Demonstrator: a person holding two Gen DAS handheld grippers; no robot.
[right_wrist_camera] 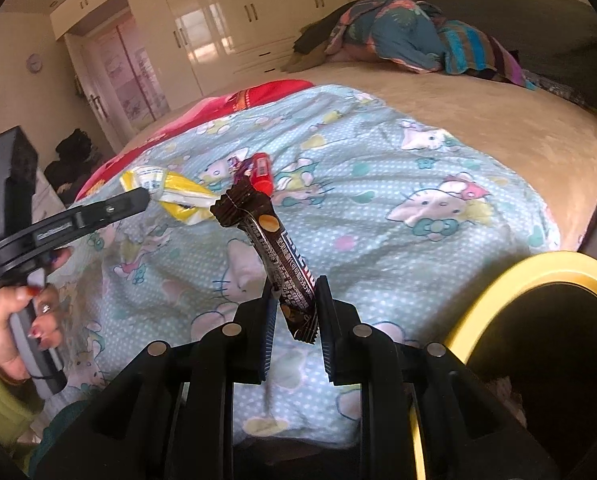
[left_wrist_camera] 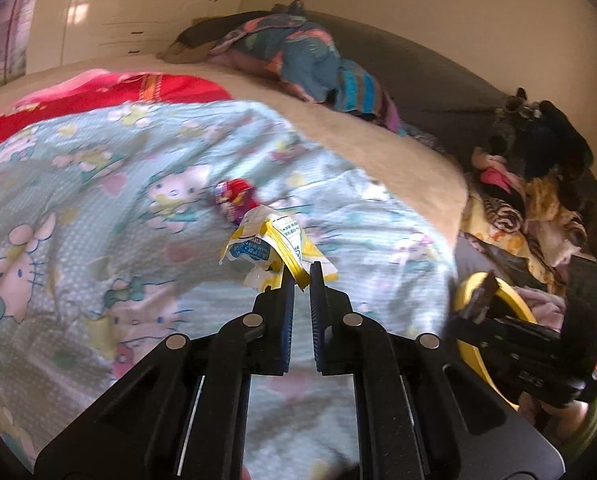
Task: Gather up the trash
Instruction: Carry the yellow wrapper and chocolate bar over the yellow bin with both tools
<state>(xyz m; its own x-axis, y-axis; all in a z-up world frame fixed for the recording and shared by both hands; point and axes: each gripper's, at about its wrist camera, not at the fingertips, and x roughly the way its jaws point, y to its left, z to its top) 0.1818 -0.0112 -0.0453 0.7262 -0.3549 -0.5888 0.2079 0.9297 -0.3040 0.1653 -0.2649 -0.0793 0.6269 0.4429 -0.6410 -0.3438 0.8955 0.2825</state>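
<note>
A crumpled yellow and white wrapper (left_wrist_camera: pixel 272 246) hangs above the cartoon-print blue quilt (left_wrist_camera: pixel 98 184), with my left gripper (left_wrist_camera: pixel 301 276) shut on its lower edge. The same wrapper (right_wrist_camera: pixel 170 192) shows at the left gripper's tip (right_wrist_camera: pixel 138 198) in the right wrist view. My right gripper (right_wrist_camera: pixel 296 296) is shut on a dark brown snack-bar wrapper (right_wrist_camera: pixel 266 248) that sticks up and to the left. A red wrapper (left_wrist_camera: pixel 238 196) lies on the quilt beyond; it shows as the red wrapper (right_wrist_camera: pixel 260 172) behind the brown bar.
A yellow-rimmed bin (right_wrist_camera: pixel 538 320) with a dark inside stands at the bed's right, and its rim (left_wrist_camera: pixel 494 312) shows behind the right gripper's body. Piled clothes (left_wrist_camera: pixel 538 200) lie right of the bed, a colourful bundle (left_wrist_camera: pixel 298 64) by the headboard. A hand (right_wrist_camera: pixel 18 328) holds the left gripper.
</note>
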